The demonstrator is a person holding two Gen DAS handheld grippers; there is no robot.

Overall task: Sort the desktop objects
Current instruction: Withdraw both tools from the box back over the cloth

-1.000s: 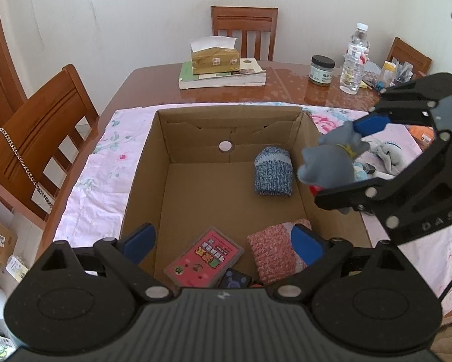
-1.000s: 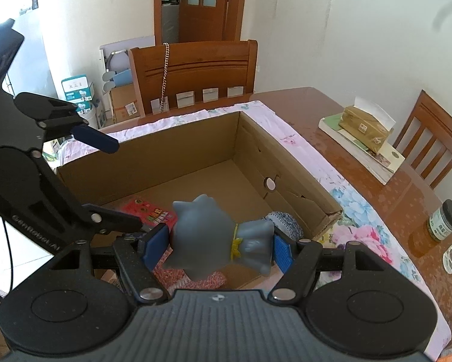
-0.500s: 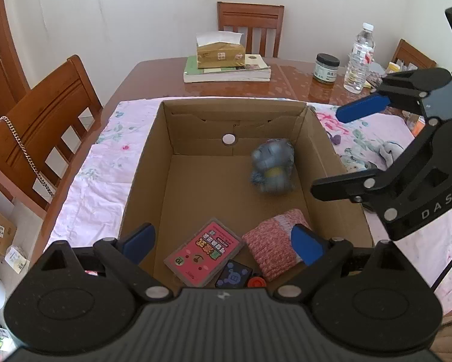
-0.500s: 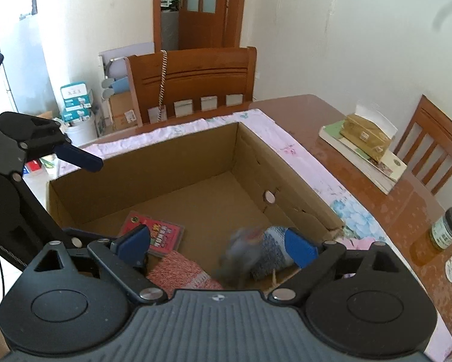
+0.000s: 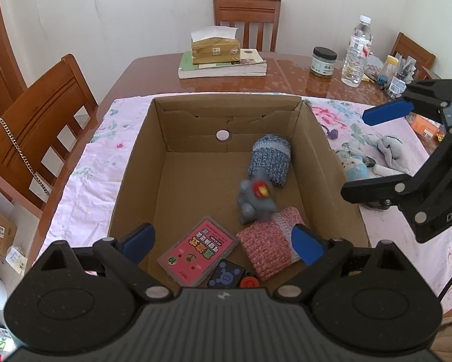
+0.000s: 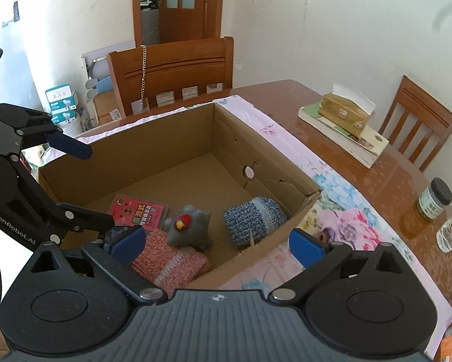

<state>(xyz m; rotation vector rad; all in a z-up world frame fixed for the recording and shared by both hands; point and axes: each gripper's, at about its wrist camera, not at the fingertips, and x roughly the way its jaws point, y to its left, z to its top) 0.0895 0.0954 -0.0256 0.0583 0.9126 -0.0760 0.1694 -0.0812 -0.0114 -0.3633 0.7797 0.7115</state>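
Since a second ago the grey plush toy (image 6: 189, 226) has gone from between the right gripper (image 6: 216, 244) jaws to the floor of the cardboard box (image 6: 165, 132), where it lies with its red patch up, touching the pink knitted roll (image 6: 168, 262) and just beside the blue knitted roll (image 6: 254, 221). Right jaws are opening, now spread wide, nothing between them; the toy sits beyond and slightly left of their midline, down inside the box. Left gripper (image 5: 222, 241) jaws are spread too and empty, hovering over the box's near edge above the pink card pack (image 5: 197, 252) and the pink roll.

Toy looks soft and light, probably squashy, not fragile, unlikely to slip from the pads; best taken across the body rather than by an ear or limb. Knitted rolls likely the same: soft, compressible, grab across the middle.

Outside the box, on the floral cloth (image 5: 340, 114) covering the counter, a pale blue plush (image 5: 354, 166) and a grey cloth bundle (image 5: 391, 154) lie on the box's right side, probably the next things to sort. Both look soft and light.
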